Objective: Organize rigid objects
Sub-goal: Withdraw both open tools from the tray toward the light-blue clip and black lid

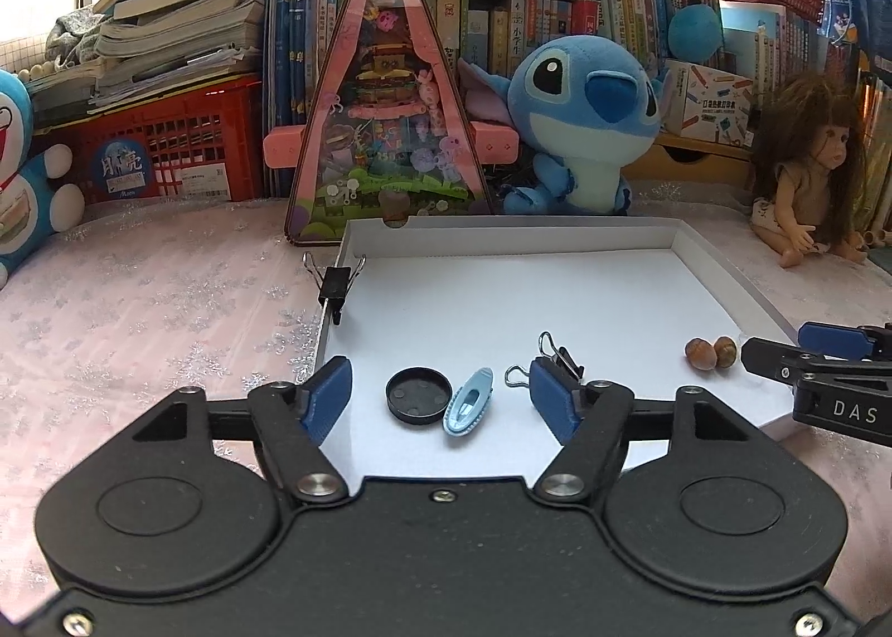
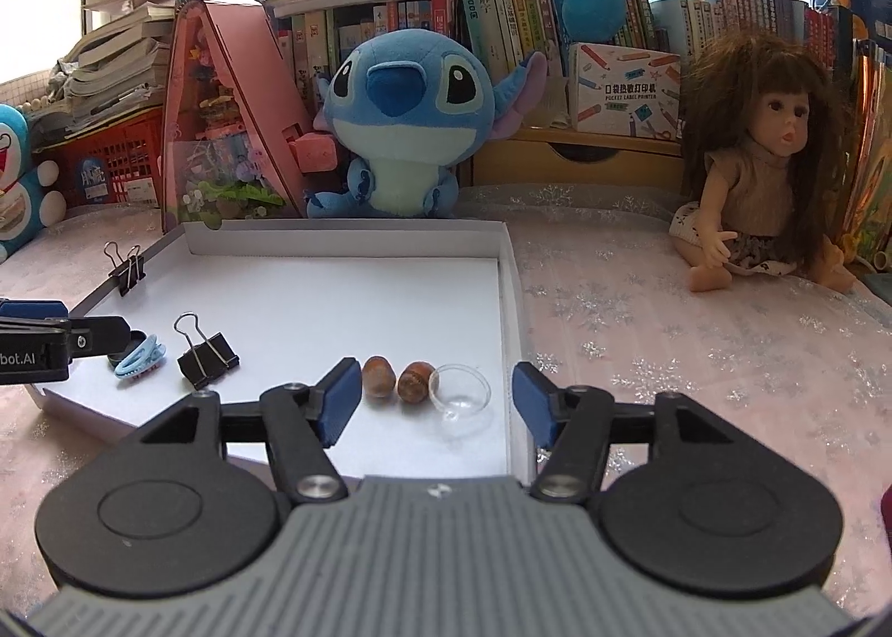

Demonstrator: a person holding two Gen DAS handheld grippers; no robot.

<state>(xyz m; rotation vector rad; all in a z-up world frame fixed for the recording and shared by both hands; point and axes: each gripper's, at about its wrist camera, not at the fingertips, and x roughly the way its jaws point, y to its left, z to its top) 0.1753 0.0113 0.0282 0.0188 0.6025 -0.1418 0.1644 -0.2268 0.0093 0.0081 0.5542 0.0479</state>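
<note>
Both your grippers, left gripper (image 1: pixel 440 403) and right gripper (image 2: pixel 437 403), are spread wide, holding nothing. Nuts (image 2: pixel 397 379) sit in the tray (image 2: pixel 345 241) beside a clear cup (image 2: pixel 461 390). They're hard, light and probably roll, so pinch across the middle.

At centre frame, the left gripper (image 1: pixel 440 400) spreads wide around a black lid (image 1: pixel 418 395) and blue clip (image 1: pixel 469 408) in the white tray (image 1: pixel 557 302).

White tray (image 1: pixel 557 302), black cap (image 1: pixel 418 394), pale blue clip (image 1: pixel 468 408), brown hazelnuts (image 2: pixel 398 378), snowflake-patterned pink tablecloth (image 1: pixel 139 314).
</note>
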